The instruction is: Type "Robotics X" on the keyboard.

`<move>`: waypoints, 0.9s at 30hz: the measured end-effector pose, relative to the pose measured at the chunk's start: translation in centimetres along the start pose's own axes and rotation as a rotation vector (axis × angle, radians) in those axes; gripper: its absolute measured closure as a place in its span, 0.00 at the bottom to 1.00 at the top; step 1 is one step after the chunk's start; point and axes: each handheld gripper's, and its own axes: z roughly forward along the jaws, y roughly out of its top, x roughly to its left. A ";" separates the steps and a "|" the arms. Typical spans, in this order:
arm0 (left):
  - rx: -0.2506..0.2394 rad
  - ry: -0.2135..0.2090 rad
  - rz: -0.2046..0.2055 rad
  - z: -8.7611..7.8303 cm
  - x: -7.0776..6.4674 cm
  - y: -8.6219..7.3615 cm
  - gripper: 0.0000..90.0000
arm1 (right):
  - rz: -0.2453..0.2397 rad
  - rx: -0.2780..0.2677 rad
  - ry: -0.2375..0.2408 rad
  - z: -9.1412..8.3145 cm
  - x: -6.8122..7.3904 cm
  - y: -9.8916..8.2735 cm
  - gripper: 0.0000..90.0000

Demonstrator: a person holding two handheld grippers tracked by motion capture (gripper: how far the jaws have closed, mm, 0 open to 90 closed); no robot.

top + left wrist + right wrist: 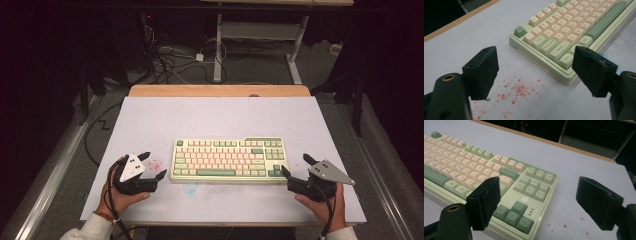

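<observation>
One pale grey table (150,120) carries a green and cream keyboard (229,159) lying flat near its front middle. Two handheld grippers flank it: the left gripper (154,165) sits just off the keyboard's left end, the right gripper (296,165) just off its right end. Both have jaws spread wide, empty. Small red specks (519,90) dot the table by the left gripper.

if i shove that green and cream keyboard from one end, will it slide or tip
The pale green and cream plastic keyboard lies low and flat on the smooth white table, so it probably slides, not tips. Its one-piece case looks rigid. Pushed at one end, it would likely pivot.
</observation>
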 end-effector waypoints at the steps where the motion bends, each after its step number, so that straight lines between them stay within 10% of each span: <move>1: -0.014 0.000 0.010 0.1 0.0 0.1 0.23 | -0.010 -0.004 -0.004 -0.1 0.0 0.0 0.23; 18: 0.041 -0.016 0.024 0.4 0.2 -0.4 0.23 | -0.060 0.028 0.065 0.4 0.3 0.7 0.37; 27: 0.059 -0.021 0.019 1.1 0.1 -0.4 0.23 | -0.106 0.038 0.132 1.7 0.6 2.5 0.67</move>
